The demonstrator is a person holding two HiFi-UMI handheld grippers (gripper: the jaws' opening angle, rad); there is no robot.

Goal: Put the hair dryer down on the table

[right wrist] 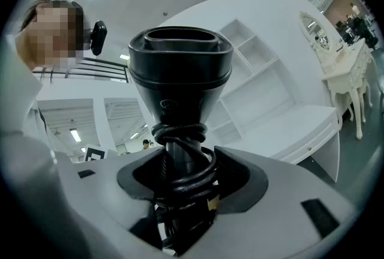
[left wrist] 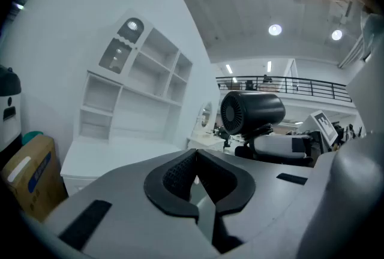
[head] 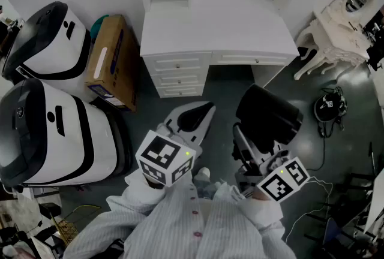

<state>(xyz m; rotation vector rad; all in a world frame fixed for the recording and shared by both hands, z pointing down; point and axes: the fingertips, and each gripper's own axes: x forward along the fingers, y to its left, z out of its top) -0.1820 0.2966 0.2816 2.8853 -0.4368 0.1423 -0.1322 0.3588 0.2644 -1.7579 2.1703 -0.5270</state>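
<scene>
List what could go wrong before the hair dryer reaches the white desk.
1. The right gripper clamps the hair dryer over its coiled cord, so the handle may slip or twist.
2. The bulky head stands above the jaws and may topple when released on the desk.
3. The left gripper, shut and empty, gives no support.

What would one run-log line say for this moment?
right claw: gripping black hair dryer by cord-wrapped handle | left claw: shut, empty | white desk: ahead

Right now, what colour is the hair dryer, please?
Black hair dryer, clearest in the right gripper view.
</scene>
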